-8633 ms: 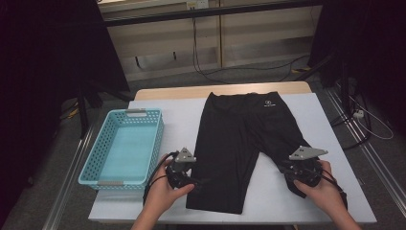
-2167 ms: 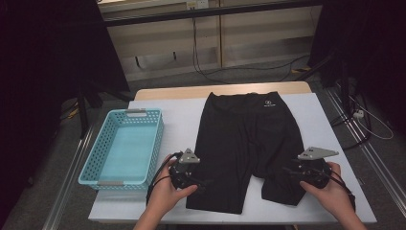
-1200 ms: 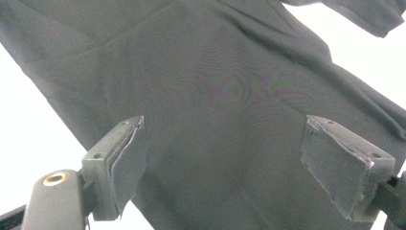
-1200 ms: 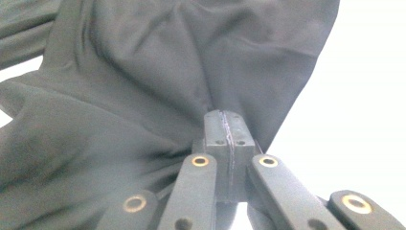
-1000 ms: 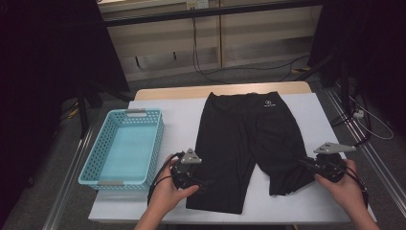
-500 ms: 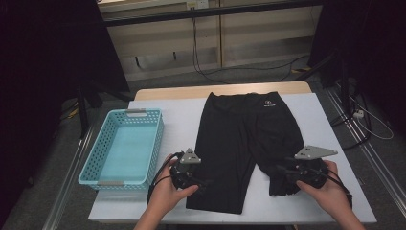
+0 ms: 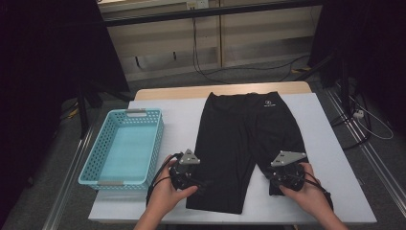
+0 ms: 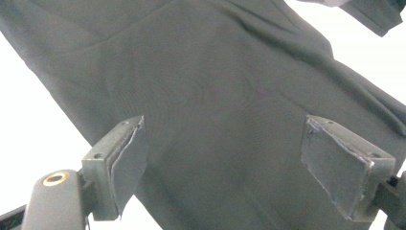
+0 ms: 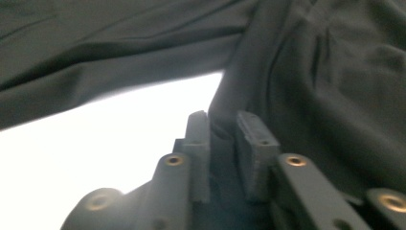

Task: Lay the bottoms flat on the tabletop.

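Observation:
Black shorts [image 7: 249, 134] lie flat on the white table [image 7: 330, 158], waistband at the far side. My left gripper [image 7: 203, 182] stands open over the shorts' left leg near its outer edge. In the left gripper view the jaws [image 8: 225, 127] are spread wide, with dark cloth [image 8: 215, 86] beneath them. My right gripper [image 7: 273, 179] is at the hem of the right leg. Its jaws have just been closing, and in the right gripper view they [image 9: 222, 120] pinch a fold of the shorts' fabric [image 9: 325, 72].
A light blue plastic basket [image 7: 158, 143] sits empty on the table's left side, close to my left hand. Bare white table shows to the right of the shorts. Past the table's far edge are cables on the floor and dark frames.
My right hand has moved left, toward the middle of the table, bringing the right leg's hem with it. The left hand and its gripper have stayed put.

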A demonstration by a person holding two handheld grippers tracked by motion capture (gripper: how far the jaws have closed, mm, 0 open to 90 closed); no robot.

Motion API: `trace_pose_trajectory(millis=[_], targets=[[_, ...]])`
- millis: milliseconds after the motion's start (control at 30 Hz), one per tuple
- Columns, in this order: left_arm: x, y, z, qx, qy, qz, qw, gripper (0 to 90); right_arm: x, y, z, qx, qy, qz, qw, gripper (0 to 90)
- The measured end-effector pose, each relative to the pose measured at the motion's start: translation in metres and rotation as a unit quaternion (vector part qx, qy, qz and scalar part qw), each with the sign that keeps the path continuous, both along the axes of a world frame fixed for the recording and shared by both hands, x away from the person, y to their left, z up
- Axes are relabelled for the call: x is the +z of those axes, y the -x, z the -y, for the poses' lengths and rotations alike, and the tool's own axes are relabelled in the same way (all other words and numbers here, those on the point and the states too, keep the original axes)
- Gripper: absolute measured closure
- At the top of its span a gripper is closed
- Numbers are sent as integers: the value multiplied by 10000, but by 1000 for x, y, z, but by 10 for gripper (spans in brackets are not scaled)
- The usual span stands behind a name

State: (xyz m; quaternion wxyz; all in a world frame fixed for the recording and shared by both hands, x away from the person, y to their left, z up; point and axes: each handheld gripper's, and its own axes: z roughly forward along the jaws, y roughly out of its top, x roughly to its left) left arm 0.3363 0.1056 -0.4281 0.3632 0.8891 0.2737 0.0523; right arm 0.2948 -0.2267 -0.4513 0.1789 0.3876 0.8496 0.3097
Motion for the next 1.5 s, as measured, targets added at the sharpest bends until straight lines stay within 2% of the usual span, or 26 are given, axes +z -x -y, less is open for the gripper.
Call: trace_pose_trajectory(millis=[67, 167, 267, 367, 500, 667, 733, 867, 1067, 1267, 1500], targets=[[0, 0, -1, 25, 0, 1, 10000, 173, -1, -3, 3, -71, -55, -20, 10000, 837], [0, 1, -2, 28, -13, 6, 10000, 173, 2, -5, 5, -82, -216, -41, 9997, 862], [0, 2, -4, 53, -11, -2, 10000, 173, 10, -5, 2, -28, -388, 126, 9992, 864], [0, 3, -6, 86, 0, 4, 10000, 173, 20, -6, 0, 10, -695, 327, 9970, 865], [1, 5, -9, 140, 22, 0, 9999, 173, 22, -9, -3, 114, -950, 387, 9947, 848], [2, 6, -11, 179, 44, 13, 9998, 173, 10, -16, -9, 64, -821, 282, 9962, 597], [2, 6, -11, 189, 52, 13, 9998, 173, 11, -16, -8, -57, -848, 304, 9959, 492], [1, 5, -9, 142, 43, -9, 9999, 173, 16, -15, -2, -259, -989, 371, 9941, 359], [1, 2, -1, 31, 51, 3, 10000, 173, 20, -7, 17, -492, -1034, 391, 9927, 350], [1, -2, 10, -128, 56, 9, 9999, 173, 19, 5, 39, -750, -865, 430, 9925, 344], [1, -6, 22, -280, 68, 25, 9996, 173, 21, 19, 65, -1116, -895, 486, 9885, 338]])
